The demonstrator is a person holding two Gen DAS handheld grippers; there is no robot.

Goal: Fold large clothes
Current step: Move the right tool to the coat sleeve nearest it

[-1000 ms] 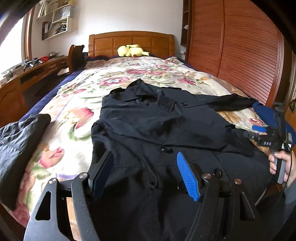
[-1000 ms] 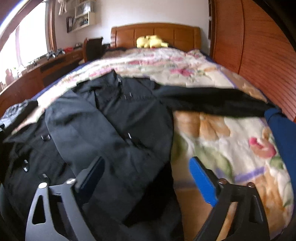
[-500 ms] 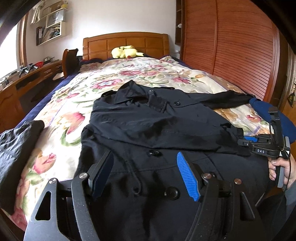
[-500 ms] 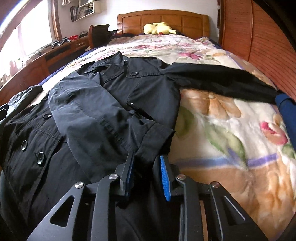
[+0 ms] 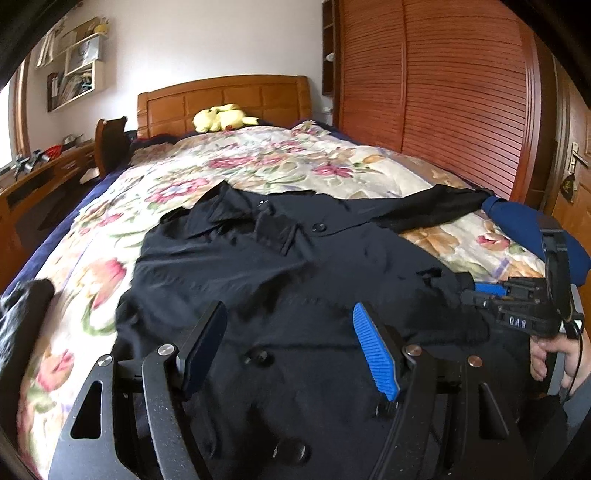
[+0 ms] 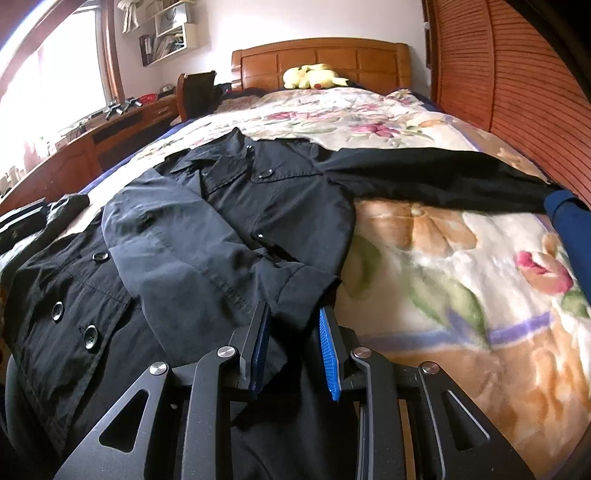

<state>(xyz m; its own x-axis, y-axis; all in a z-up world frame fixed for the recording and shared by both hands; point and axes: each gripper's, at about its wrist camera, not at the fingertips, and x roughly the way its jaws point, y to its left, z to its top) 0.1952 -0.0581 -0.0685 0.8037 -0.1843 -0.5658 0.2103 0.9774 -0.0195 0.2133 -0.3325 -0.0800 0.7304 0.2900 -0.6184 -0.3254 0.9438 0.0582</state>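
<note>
Where hemmed cuff [image 6: 303,291] bunches, matte black coat [image 6: 207,229], ribbed blue pads [image 6: 328,354]

Bedroom. Bed [image 5: 295,162] with floral cover; wooden headboard [image 6: 321,61] at 12 o'clock, yellow plush toy [image 6: 314,76] against it. Louvred wooden wardrobe [image 5: 443,103] at 2 o'clock. Desk [image 6: 92,140] and bright window [image 6: 48,74] at 10 o'clock. White walls, wall shelf [image 6: 166,33].
</note>
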